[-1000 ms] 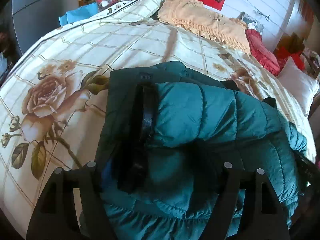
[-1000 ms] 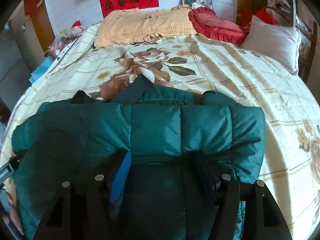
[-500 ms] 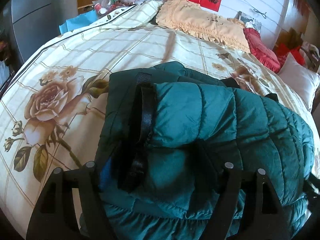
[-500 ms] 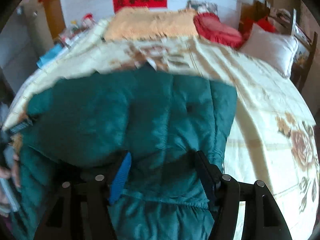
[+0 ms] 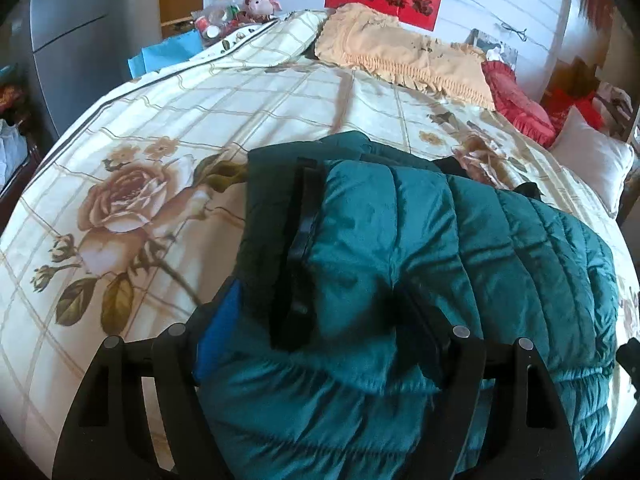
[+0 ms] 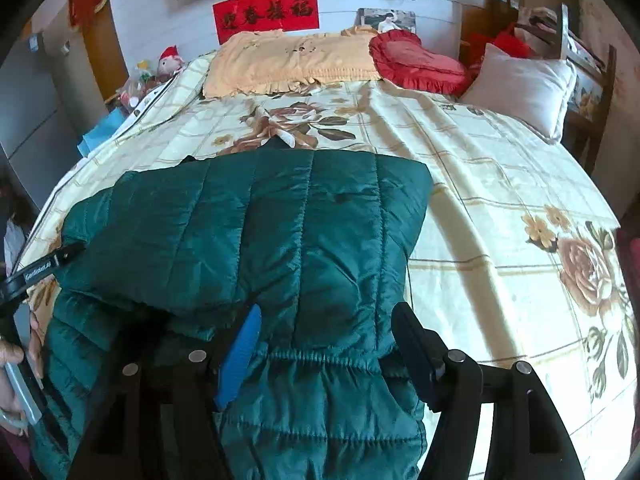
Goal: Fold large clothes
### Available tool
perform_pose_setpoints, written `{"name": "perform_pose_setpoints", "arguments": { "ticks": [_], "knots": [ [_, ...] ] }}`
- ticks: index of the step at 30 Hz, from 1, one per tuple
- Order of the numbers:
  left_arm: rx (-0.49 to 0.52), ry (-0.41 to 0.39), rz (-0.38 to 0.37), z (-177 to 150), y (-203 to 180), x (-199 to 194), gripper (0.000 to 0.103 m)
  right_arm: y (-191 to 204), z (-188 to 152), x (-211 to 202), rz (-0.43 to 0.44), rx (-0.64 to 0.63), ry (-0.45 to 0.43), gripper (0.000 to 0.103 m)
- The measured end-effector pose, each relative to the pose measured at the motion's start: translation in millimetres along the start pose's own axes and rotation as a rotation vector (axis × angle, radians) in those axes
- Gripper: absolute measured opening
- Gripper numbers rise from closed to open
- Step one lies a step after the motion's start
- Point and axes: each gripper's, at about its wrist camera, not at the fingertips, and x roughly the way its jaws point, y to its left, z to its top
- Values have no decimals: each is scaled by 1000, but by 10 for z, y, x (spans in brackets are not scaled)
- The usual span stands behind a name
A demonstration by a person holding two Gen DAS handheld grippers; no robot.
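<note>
The teal quilted puffer jacket (image 5: 420,264) lay folded over on the bed (image 5: 168,128), filling the space directly ahead of both grippers. The left gripper (image 5: 320,320) stood with its jaws spread fairly wide, a thick bundle of the jacket's hem bulging between them; whether the pads actually pressed on the cloth could not be told. A black zipper strip (image 5: 300,248) ran up the jacket just ahead of it, toward its left finger. The right gripper (image 6: 326,336) likewise straddled a gathered, elasticated part of the jacket, its blue-padded finger (image 6: 240,356) lying against the fabric, and a firm grip could not be confirmed. Far ahead of both grippers, along the head of the bed, sat three cushions: one fringed yellow pillow (image 6: 292,60), one red heart-shaped cushion (image 6: 416,64) and one white pillow (image 6: 524,88). Behind them one red banner (image 6: 266,12) hung on the wall. Off to the left stood one plush toy (image 5: 262,0). A hand (image 6: 16,360) showed at the right gripper's far left.
</note>
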Motion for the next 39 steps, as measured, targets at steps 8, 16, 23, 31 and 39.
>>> {"name": "perform_pose_setpoints", "arguments": {
  "ticks": [8, 16, 23, 31, 39],
  "knots": [
    [32, -5, 28, -120, 29, -78, 78, 120, 3, 425, -46, 3, 69, 68],
    [51, -2, 3, -292, 158, -287, 78, 60, -96, 65, -18, -16, 73, 72],
    [77, -19, 0, -599, 378, -655, 78, -139, -507, -516, 47, -30, 80, 77],
    [75, 2, -16, -1040, 671, -1034, 78, -213, -1114, -775, 80, -14, 123, 77],
    [62, 44, -23, -1472, 870, -1230, 78, -306, -1527, -884, 110, 29, 162, 83]
  ]
}}
